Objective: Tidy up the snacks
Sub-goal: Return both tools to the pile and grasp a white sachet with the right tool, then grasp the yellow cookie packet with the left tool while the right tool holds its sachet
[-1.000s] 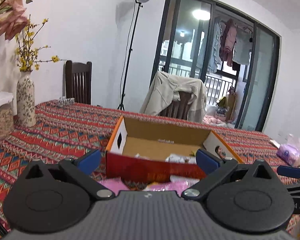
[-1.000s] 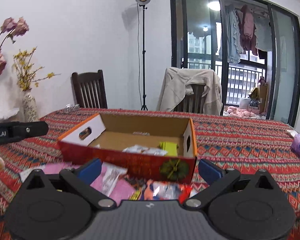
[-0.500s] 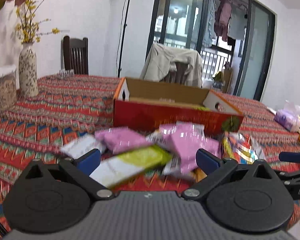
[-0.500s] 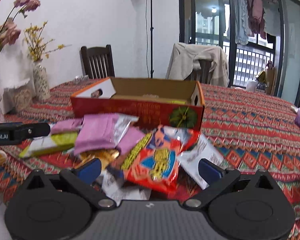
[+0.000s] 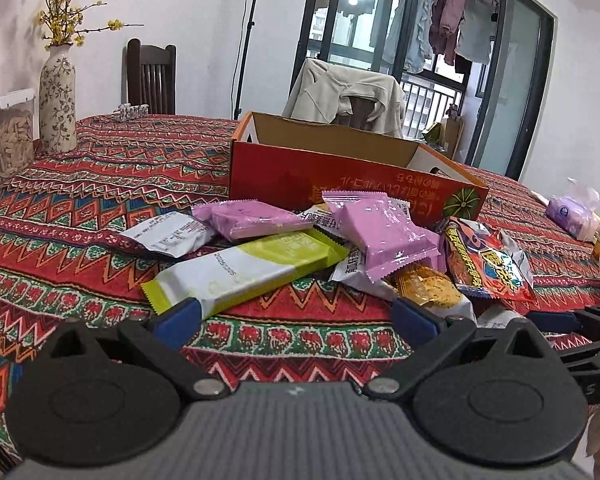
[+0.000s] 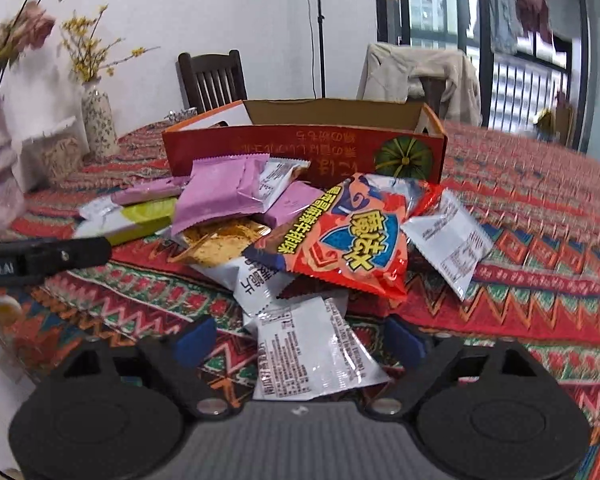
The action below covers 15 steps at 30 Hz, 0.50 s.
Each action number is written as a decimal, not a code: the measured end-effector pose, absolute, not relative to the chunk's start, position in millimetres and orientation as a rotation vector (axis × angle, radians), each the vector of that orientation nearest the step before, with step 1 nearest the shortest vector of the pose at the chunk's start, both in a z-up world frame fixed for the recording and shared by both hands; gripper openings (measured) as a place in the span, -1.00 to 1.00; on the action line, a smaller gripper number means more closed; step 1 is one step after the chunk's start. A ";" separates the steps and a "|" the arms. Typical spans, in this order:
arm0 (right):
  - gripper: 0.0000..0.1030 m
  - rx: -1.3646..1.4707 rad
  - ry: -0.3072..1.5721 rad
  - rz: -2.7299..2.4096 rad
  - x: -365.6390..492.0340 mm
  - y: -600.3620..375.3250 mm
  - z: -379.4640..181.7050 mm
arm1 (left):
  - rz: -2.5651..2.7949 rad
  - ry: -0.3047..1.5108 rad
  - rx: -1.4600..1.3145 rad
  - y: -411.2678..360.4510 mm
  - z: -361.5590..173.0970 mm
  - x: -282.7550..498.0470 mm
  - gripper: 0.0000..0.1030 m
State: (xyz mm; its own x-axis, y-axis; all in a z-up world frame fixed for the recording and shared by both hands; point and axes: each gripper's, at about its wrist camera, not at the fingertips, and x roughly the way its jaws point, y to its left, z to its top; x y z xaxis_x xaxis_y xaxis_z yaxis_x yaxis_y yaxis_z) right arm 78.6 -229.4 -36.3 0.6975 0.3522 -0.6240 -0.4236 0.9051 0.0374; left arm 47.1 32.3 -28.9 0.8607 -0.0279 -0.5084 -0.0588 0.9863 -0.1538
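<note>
1. The table [image 5: 112,184], covered by a red patterned cloth, filled the lower half of both wrist views; chairs stood behind its far edge, one draped with a beige jacket [image 5: 340,92].
2. The open cardboard box [image 5: 340,176], red on its near wall with a green pumpkin print, stood on the cloth directly behind the snack pile; its interior was not visible from either view.
3. A floral vase [image 5: 58,100] with yellow sprigs stood at the far left of the table, beside a clear lidded container [image 5: 6,136].
4. The snack pile lay loose on the cloth, touching the near wall of the box; the packets overlapped.
5. The yellow-green and white bar wrapper [image 5: 248,268] lay at the left front of the pile, its near end just ahead of the left gripper [image 5: 296,314]; that gripper's jaws stood apart with only cloth between them.
6. The red chip bag [image 6: 352,236] lay on top at the right side of the pile; a pink packet [image 6: 224,196] rested to its left, over a clear bag of golden crisps [image 6: 216,244].
7. A white sachet [image 6: 312,352] lay at the front of the pile, between the fingers of the right gripper [image 6: 300,338]; its jaws had just been closing yet stood apart, and contact between the pads and the sachet could not be confirmed.
</note>
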 end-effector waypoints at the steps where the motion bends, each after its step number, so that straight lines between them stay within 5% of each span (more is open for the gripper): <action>1: 0.52 -0.136 0.661 0.426 77.0 -227.4 -37.3 | 0.015 0.537 -0.167 32.2 -29.4 47.4 1.00; 4: 0.02 -0.148 0.643 0.455 72.6 -227.4 -34.7 | 0.013 0.543 -0.167 29.9 -30.7 49.0 1.00; 15: -0.17 -0.142 0.582 0.470 59.3 -241.0 -17.8 | 0.000 0.547 -0.151 19.6 -25.4 53.6 1.00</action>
State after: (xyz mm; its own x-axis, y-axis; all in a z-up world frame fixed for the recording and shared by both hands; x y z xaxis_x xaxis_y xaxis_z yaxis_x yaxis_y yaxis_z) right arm 59.3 -241.0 -17.8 0.7335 0.3868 -0.5589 -0.4655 0.8851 0.0016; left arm 53.6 19.6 -25.4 0.8546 -0.0403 -0.5178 -0.0402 0.9889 -0.1433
